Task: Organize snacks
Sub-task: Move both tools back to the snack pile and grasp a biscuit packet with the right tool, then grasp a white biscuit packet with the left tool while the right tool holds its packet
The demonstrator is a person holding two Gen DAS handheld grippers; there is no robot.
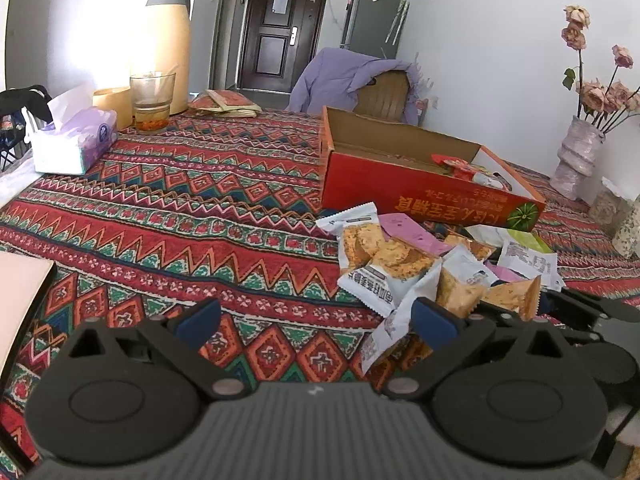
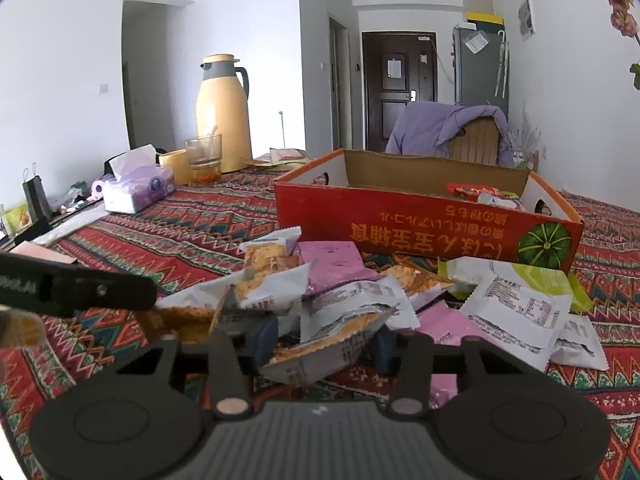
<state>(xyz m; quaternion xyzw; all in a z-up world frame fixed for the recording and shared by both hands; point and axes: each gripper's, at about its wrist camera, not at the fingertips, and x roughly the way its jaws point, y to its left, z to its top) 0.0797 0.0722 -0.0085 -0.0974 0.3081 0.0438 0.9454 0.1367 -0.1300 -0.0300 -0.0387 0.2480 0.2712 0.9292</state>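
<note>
A pile of snack packets (image 1: 420,260) lies on the patterned tablecloth in front of a red cardboard box (image 1: 424,192); the pile (image 2: 360,292) and box (image 2: 424,224) also show in the right wrist view. A few red packets (image 2: 476,192) lie inside the box. My left gripper (image 1: 316,320) is open and empty, low over the cloth at the pile's left edge. My right gripper (image 2: 324,340) has its jaws closed around a white packet of orange crackers (image 2: 324,344) at the near side of the pile.
A tissue box (image 1: 76,140), a glass (image 1: 152,100), a yellow thermos (image 1: 168,40) and a yellow cup (image 1: 112,104) stand at the far left of the table. A vase of dried roses (image 1: 576,156) stands right. A chair with a purple jacket (image 1: 360,80) is behind the box.
</note>
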